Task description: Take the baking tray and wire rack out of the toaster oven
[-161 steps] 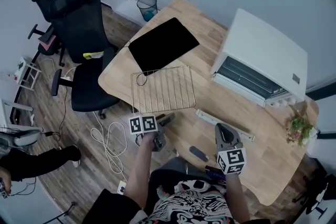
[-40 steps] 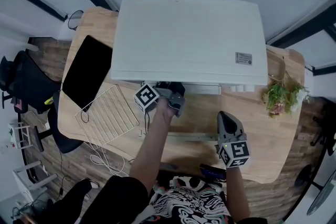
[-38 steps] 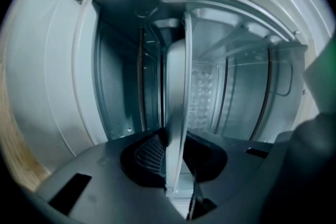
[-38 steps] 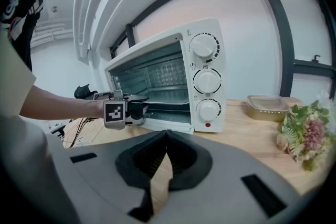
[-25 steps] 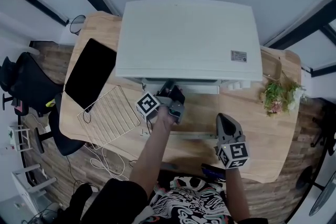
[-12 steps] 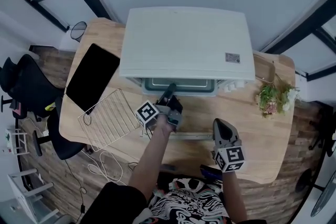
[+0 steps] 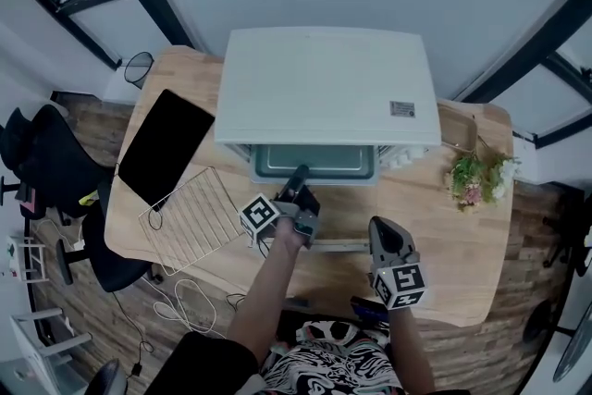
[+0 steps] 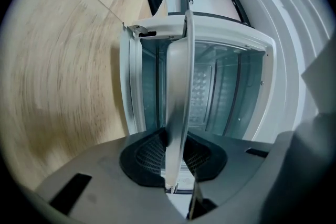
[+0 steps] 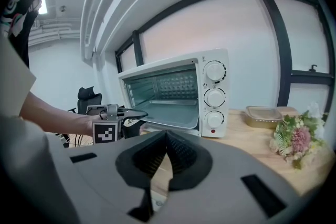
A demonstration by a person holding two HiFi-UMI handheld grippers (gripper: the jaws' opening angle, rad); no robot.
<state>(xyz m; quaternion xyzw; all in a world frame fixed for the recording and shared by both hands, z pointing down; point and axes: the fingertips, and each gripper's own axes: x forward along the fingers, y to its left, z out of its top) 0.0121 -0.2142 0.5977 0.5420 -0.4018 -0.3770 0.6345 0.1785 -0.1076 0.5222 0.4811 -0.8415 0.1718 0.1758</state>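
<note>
Right gripper (image 7: 379, 228): at 5 o'clock on the table (image 7: 444, 245); jaws closed together, nothing between them.
Left gripper (image 7: 299, 176): clamped on the top edge of the oven door (image 7: 314, 161), which is lowered almost flat.
Wire rack (image 7: 194, 217): on the table, 9 o'clock of the door.
Baking tray (image 7: 165, 148): 10 o'clock, just beside the rack.
Toaster oven (image 7: 324, 83): 12 o'clock; cavity looks empty.
Step in hand: both items appear to be out, and only the door is being handled.
Next move: probably swinging the door up on its hinge, then letting go.

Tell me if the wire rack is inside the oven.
No, the wire rack lies on the table, left of the oven.
</note>
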